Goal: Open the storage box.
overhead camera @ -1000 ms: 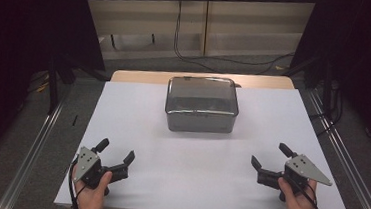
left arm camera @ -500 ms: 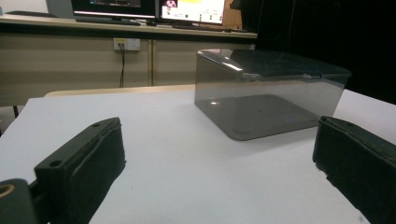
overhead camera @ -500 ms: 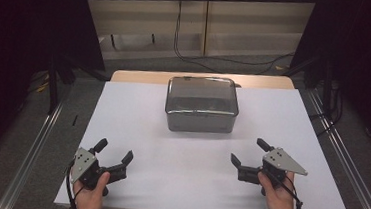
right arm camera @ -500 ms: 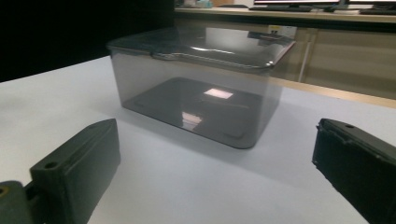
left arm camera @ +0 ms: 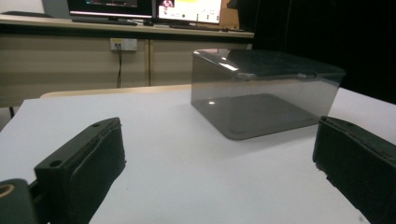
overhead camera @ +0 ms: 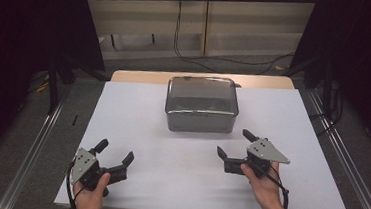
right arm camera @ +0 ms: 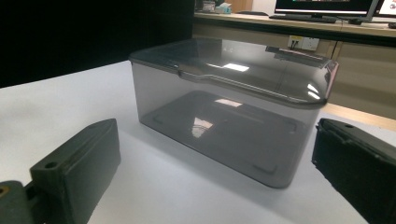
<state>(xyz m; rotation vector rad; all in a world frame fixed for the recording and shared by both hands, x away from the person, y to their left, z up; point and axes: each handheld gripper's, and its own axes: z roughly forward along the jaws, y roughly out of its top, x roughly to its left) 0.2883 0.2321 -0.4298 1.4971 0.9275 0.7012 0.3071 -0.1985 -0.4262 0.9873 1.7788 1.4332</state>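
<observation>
- Smoky grey plastic box [overhead camera: 201, 103], lid on, sits mid-worktop [overhead camera: 138, 106] toward the far edge, within reach of both claws.
- Right claw [overhead camera: 234, 149]: jaws wide, empty, aimed at the box's near right corner, probably lining up a grasp.
- Left claw [overhead camera: 115, 158]: wide open, empty, parked near the front edge.
- Versus 0.5 s ago: right claw has moved closer to the box; left unchanged.
</observation>
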